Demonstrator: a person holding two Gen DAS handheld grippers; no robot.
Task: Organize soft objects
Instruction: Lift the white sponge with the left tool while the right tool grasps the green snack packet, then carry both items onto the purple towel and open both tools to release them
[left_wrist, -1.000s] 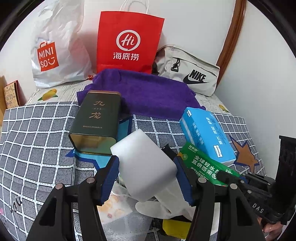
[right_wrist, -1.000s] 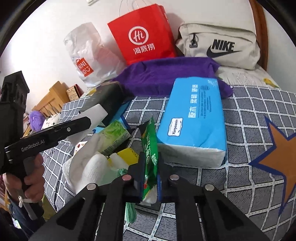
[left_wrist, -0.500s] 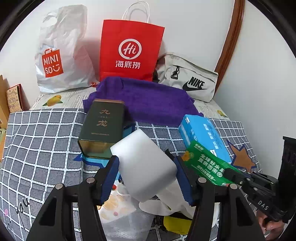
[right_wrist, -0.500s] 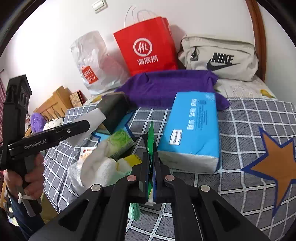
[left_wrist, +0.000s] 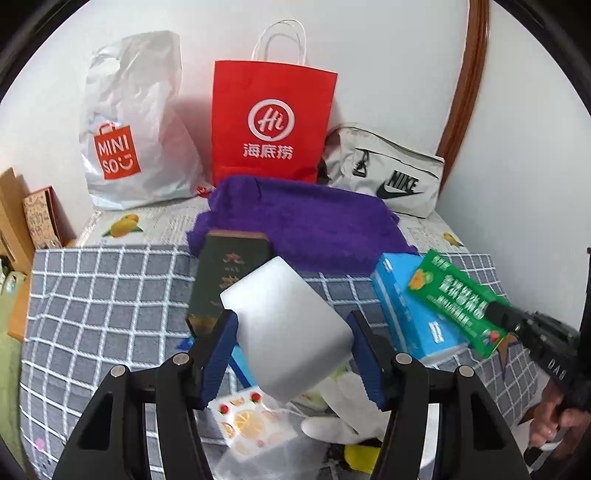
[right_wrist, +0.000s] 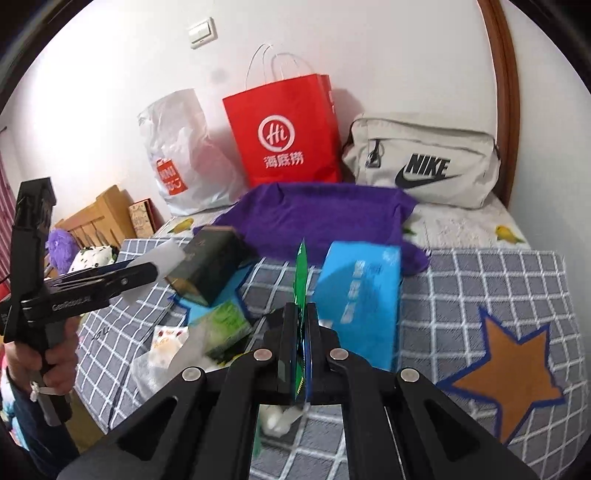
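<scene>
left tongs (left_wrist: 291, 354): partly closed around a white foam block (left_wrist: 286, 332), blue pads pressing both its sides, block lifted above the pile
right tongs (right_wrist: 300, 341): squeezed nearly shut on a thin green packet (right_wrist: 301, 291), held edge-on and upright over the bed
pile below: white glove (left_wrist: 340, 424), fruit-print pouch (left_wrist: 247, 424), yellow item (left_wrist: 360, 452), green pack (right_wrist: 225, 326)
nearby: dark green tin (left_wrist: 221, 280) and blue tissue pack (right_wrist: 360, 299) lying on the checked blanket (right_wrist: 480, 291)
risk, block: it sits skewed between the pads, so it may twist or slip out if the grip eases
risk, packet: pinched low, its tall free edge may flop or snag the tissue pack just beside it
surface: bed with grey checked blanket, orange star, purple towel (left_wrist: 299, 221) behind
room: white wall, red paper bag (left_wrist: 271, 125), miniso bag (left_wrist: 129, 125), nike bag (right_wrist: 424, 162)
</scene>
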